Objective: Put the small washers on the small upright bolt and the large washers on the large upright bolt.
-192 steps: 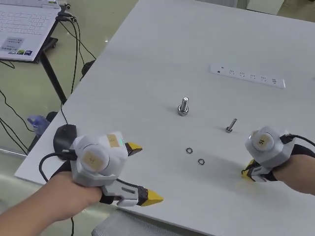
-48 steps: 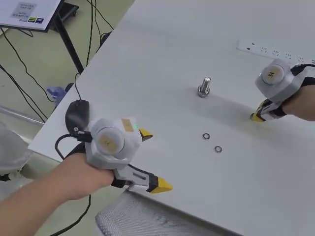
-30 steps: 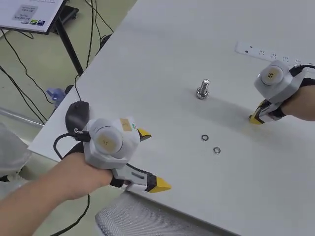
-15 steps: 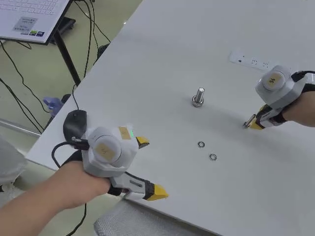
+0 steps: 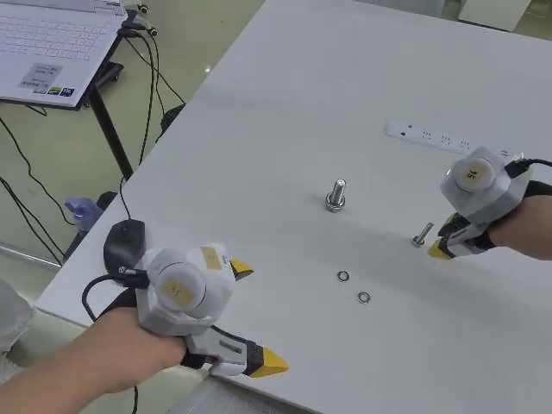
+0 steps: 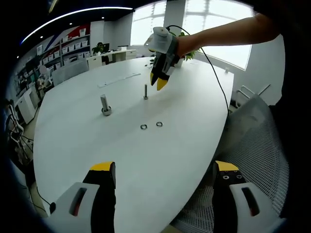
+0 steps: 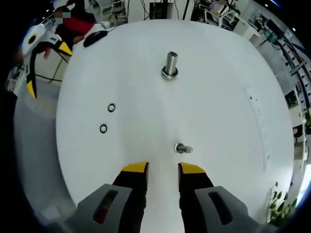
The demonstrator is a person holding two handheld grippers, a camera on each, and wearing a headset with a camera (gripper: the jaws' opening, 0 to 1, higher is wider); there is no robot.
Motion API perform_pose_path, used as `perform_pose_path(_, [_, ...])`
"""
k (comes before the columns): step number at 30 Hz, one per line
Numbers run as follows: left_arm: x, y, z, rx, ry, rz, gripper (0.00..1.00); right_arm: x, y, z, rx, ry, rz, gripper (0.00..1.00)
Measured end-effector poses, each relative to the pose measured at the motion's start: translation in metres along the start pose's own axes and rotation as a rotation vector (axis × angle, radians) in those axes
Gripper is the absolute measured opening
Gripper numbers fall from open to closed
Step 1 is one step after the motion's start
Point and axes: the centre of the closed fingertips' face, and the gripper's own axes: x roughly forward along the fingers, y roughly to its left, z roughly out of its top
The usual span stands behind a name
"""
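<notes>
The large upright bolt (image 5: 335,196) (image 6: 104,104) (image 7: 169,64) stands mid-table with a ring round its foot. The small bolt (image 5: 423,235) (image 6: 145,91) (image 7: 183,148) stands upright to its right. Two small washers (image 5: 343,276) (image 5: 364,297) lie flat side by side nearer me, also in the right gripper view (image 7: 112,108). My right gripper (image 5: 440,248) (image 7: 163,168) sits low just behind the small bolt, its jaws a narrow gap apart with nothing between them. At the near table edge, my left gripper (image 5: 254,315) (image 6: 163,167) is held wide open and empty.
A white power strip (image 5: 444,138) lies at the back right. A laptop (image 5: 52,39) on a stand, cables and a black mouse (image 5: 125,244) are at the table's left edge. A mesh chair (image 6: 252,126) is beside the near edge.
The right gripper has drawn back from the small bolt, which now stands free in front of its tips. The left gripper has stayed at the near edge. The head camera has shifted.
</notes>
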Motion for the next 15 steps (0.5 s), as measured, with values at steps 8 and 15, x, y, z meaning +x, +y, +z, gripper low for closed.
perform_pose_path(8, [-0.001,0.001,-0.001,0.017,0.006,0.005,0.85,-0.004,0.019,0.001,0.027,-0.016,0.018,0.25])
perform_pose_path(15, [0.000,-0.001,0.002,0.016,-0.002,0.003,0.86,-0.005,0.040,0.003,0.041,-0.028,0.035,0.25])
